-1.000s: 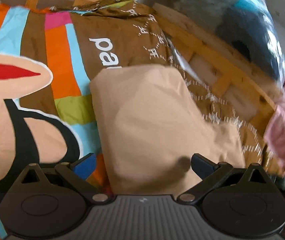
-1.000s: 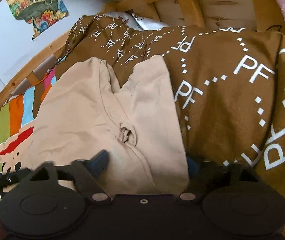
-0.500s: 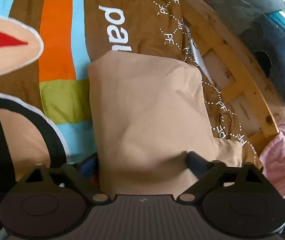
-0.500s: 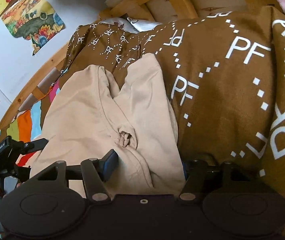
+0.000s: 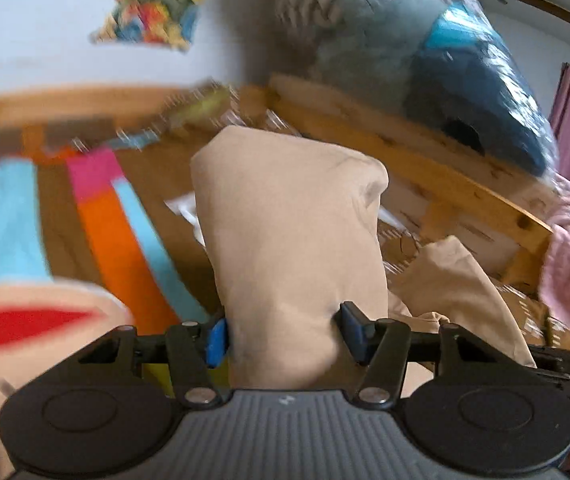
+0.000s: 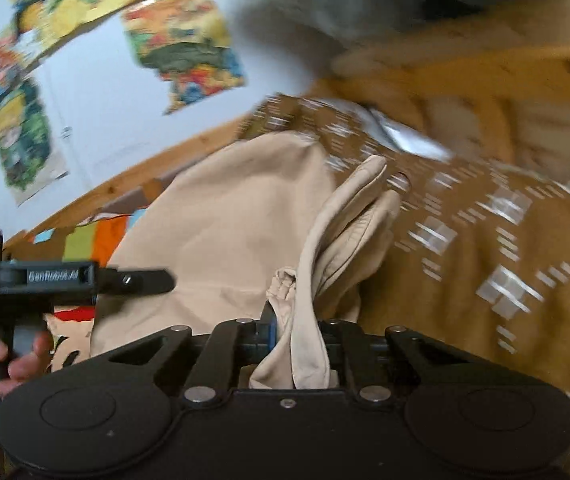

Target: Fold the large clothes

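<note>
A beige garment hangs lifted above a bed covered by a brown, brightly striped blanket inside a wooden bed frame. The left gripper has just been closing, and its blue pads press a wide fold of the cloth between them. The right gripper has also just been closing, its jaws narrow and pinching a bunched edge of the same garment. A hand holds the left gripper's handle. Posters hang on the wall.
</note>
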Demonstrator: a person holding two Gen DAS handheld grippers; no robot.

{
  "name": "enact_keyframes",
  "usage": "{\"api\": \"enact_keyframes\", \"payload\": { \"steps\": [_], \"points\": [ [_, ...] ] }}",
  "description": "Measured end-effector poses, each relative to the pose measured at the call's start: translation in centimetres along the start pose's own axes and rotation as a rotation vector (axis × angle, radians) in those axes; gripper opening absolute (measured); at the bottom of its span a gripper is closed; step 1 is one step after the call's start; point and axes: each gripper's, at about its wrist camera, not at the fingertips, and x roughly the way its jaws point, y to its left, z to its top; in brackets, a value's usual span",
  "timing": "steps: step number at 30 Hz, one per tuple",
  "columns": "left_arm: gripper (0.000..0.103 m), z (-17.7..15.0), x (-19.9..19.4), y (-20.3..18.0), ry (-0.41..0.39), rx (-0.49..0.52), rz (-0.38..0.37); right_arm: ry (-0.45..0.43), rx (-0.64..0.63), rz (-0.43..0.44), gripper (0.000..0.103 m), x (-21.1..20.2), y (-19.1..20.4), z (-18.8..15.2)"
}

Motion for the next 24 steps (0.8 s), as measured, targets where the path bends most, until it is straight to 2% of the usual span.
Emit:
{"api": "enact_keyframes", "payload": {
  "steps": [3,5,8,10,11,13,14,15,16,20,22,24],
  "points": [
    [0.061,1.6,-1.0,3.6,-0.048,-0.017,0.087,-0.03,-0.079,0.045,0.011,2.7,2.8,1.4],
    [0.064,2.1,-1.1,6.3,-0.049,-0.031,0.152,-0.049,-0.103,0.081,0.011,5.2,4.2,2.4],
    [0.068,1.4,0.5,10.4,0.033,-0.057,0.274,-0.038,-0.129,0.139,0.011,10.3,6.6,3.5],
    [0.07,0.0,2.6,12.8,0.137,-0.094,0.348,0.012,-0.128,0.161,0.011,13.7,8.0,3.2],
    [0.072,-1.0,3.2,13.9,0.144,-0.132,0.377,0.051,-0.141,0.16,0.012,15.6,8.5,2.9],
    [0.077,-2.2,2.9,14.9,0.075,-0.185,0.367,0.132,-0.188,0.133,0.014,18.4,9.2,1.3],
    [0.079,-2.5,2.8,15.0,0.063,-0.208,0.356,0.146,-0.216,0.097,0.016,19.2,9.3,0.4],
    [0.081,-2.6,2.8,14.8,0.058,-0.226,0.354,0.147,-0.237,0.073,0.027,19.5,9.0,-0.3],
    [0.081,-2.6,2.7,14.4,0.06,-0.228,0.362,0.145,-0.232,0.077,0.03,19.6,8.4,-0.4],
    [0.09,-2.3,1.9,12.8,0.062,-0.177,0.407,0.146,-0.199,0.087,0.039,19.3,7.0,-0.3],
    [0.097,-2.4,1.0,12.3,0.064,-0.189,0.422,0.143,-0.191,0.079,0.042,18.9,6.4,-0.4],
    [0.1,-2.4,-0.2,11.8,0.055,-0.211,0.432,0.137,-0.176,0.072,0.045,18.4,6.1,-0.4]
  ]
}}
